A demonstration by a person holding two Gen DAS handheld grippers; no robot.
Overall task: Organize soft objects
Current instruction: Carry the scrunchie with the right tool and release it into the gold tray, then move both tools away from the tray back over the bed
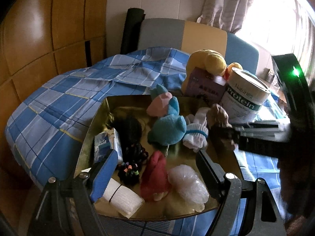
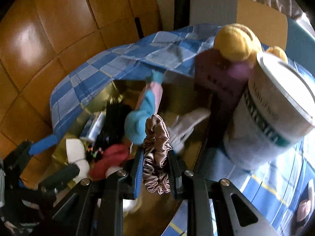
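1. The right gripper point(image 2: 155, 157) is clamped tight on a brown satin scrunchie point(image 2: 156, 157), which bulges above and below the pads; it hangs over the near right part of the tray.
2. The left gripper point(image 1: 155, 169) stands with jaws wide apart and nothing between them, over the near edge of a shiny gold hexagonal tray point(image 1: 98, 118) that sits on a blue checked cloth point(image 1: 59, 102).
3. Nearest in the tray lie a white folded cloth with a black band point(image 1: 122, 196), a red fabric piece point(image 1: 155, 175) and a clear crinkled plastic bundle point(image 1: 187, 182).
4. Behind these: a black beaded cluster with coloured dots point(image 1: 132, 163), a blue-and-white packet point(image 1: 107, 141) partly hidden by the blue pad, and a dark fuzzy mass point(image 1: 128, 127) too dim to identify.
5. Mid-tray sit a teal and pink plush toy point(image 1: 167, 122) and white rolled socks with a blue stripe point(image 1: 196, 133).
6. Beyond the tray stand a purple box point(image 1: 204, 88), a white "Protein" tin point(image 1: 246, 96) and a yellow plush toy point(image 1: 208, 59), its lower body hidden.
7. The right-wrist view is blurred; its edges are cut off.
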